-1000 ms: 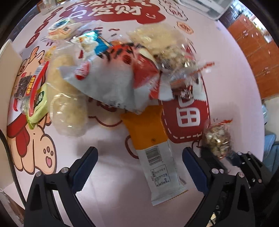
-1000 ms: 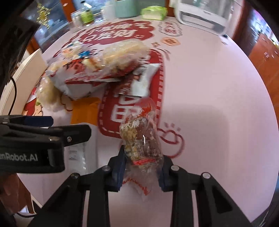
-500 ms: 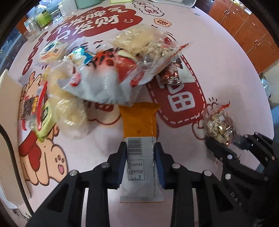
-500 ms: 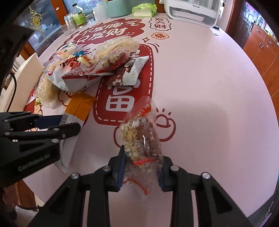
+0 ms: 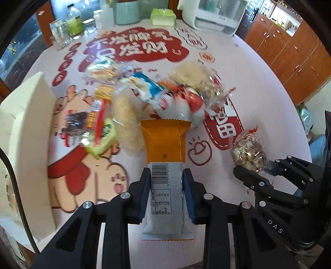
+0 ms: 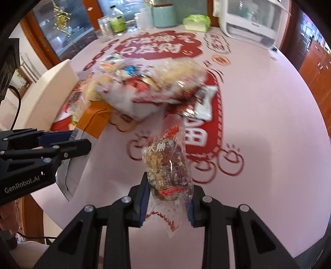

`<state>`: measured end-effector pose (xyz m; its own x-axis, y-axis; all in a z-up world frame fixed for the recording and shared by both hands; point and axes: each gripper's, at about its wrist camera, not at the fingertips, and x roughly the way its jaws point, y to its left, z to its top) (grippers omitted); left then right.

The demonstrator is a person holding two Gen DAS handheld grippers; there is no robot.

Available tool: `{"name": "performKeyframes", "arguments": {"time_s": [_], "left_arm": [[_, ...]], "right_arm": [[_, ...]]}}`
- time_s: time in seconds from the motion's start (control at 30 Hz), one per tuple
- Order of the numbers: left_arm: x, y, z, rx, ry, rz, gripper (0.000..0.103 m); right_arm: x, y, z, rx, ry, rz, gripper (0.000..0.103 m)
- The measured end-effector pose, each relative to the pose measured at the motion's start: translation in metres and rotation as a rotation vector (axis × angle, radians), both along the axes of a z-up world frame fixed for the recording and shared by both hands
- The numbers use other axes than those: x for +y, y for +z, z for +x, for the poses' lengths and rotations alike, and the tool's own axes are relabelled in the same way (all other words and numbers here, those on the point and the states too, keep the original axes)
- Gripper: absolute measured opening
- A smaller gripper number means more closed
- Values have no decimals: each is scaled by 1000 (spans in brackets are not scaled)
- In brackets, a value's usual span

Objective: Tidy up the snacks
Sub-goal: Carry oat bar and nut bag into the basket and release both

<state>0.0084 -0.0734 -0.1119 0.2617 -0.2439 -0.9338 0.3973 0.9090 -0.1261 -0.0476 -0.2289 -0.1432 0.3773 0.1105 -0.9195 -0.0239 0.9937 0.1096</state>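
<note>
My left gripper (image 5: 166,186) is shut on an orange and white snack packet (image 5: 165,157), barcode side up, held above the pink table; the packet also shows in the right wrist view (image 6: 91,122). My right gripper (image 6: 167,198) is shut on a clear bag of nut candy (image 6: 165,165), also seen in the left wrist view (image 5: 248,151). A pile of snack bags (image 5: 165,97) lies on the table beyond both grippers. The left gripper (image 6: 68,142) sits left of the right one.
A cream box (image 5: 26,128) stands at the table's left edge. Bottles (image 5: 74,24), a mint canister (image 5: 126,10), a green tissue pack (image 5: 163,16) and a white appliance (image 5: 219,14) line the far edge. Wooden cabinets (image 5: 293,51) stand at the right.
My left gripper closed on the orange and white packet and lifted it back from the pile. My right gripper kept its hold on the nut candy bag and rose slightly.
</note>
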Motion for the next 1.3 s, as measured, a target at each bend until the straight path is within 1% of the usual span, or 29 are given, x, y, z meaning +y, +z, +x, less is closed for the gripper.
{"name": "performKeyframes", "arguments": {"time_s": [0.07, 0.13, 0.2, 0.23, 0.47, 0.7, 0.8, 0.9, 1.03, 1.17, 1.3], "left_arm": [[10, 8, 1, -25, 4, -8, 29], [27, 22, -1, -58, 11, -13, 29], [39, 25, 7, -75, 21, -20, 29], [50, 32, 7, -86, 30, -23, 29], [106, 56, 15, -133, 72, -16, 29], [170, 79, 25, -170, 121, -33, 29], [195, 88, 30, -202, 138, -26, 29], [216, 92, 37, -223, 151, -17, 29], [243, 92, 50, -226, 174, -8, 30], [272, 87, 67, -217, 204, 5, 30], [293, 82, 82, -202, 230, 17, 30]], "right_arm": [[10, 8, 2, -17, 17, -3, 30], [22, 18, 5, -38, 36, -8, 30], [36, 30, 8, -61, 57, -9, 30], [41, 33, 9, -68, 64, -8, 30], [98, 70, 24, -128, 132, -1, 30], [160, 104, 41, -164, 188, 4, 30], [183, 118, 49, -181, 201, 14, 30], [206, 129, 56, -197, 218, 21, 30], [235, 138, 68, -203, 233, 53, 30], [263, 141, 82, -205, 234, 77, 31], [288, 137, 97, -189, 225, 101, 31]]}}
